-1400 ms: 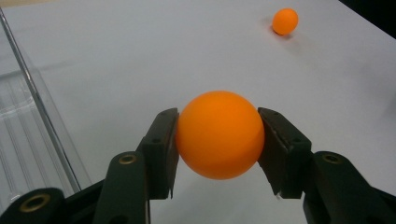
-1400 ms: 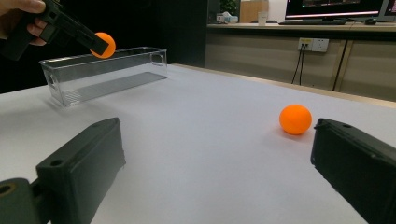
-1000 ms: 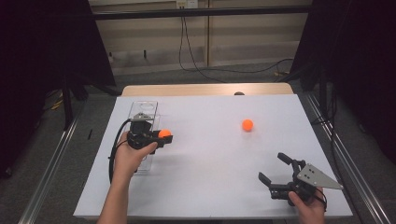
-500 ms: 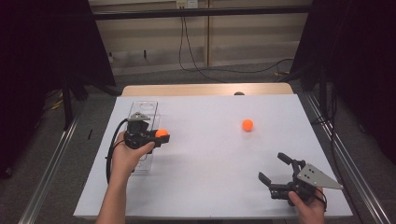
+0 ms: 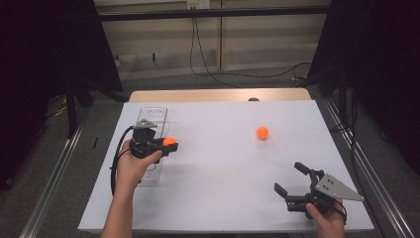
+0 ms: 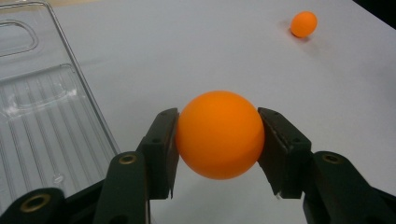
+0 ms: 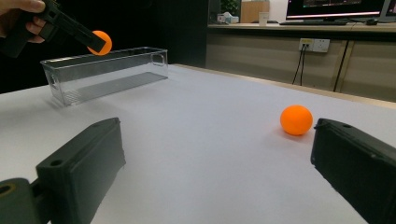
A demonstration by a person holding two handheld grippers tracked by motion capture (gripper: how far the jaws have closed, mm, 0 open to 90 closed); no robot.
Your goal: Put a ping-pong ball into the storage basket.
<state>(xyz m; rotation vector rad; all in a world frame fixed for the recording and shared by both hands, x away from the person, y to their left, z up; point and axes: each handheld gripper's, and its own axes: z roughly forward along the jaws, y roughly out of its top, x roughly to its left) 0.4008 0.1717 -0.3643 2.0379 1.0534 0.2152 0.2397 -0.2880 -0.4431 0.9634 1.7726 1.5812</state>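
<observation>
- The left tool pinches 1 round orange plastic ball just beside the clear plastic rectangular bin.
- A 2nd orange ball lies unobstructed on the white bench.
- The right tool is spread, empty.

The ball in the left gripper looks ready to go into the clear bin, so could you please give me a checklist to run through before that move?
1. Grip: the left gripper is shut on the held ball, a pad on each side: ok.
2. Ball lifted off the table: ok, as the right gripper view shows it above the bin's rim.
3. Ball over the bin: not ok, it hangs beside the near wall.
4. Bin upright, with room inside: ok.
5. Right gripper out of the way, open and near the table's front edge: ok.
6. Second ball resting on the table, apart from both grippers: ok.
</observation>
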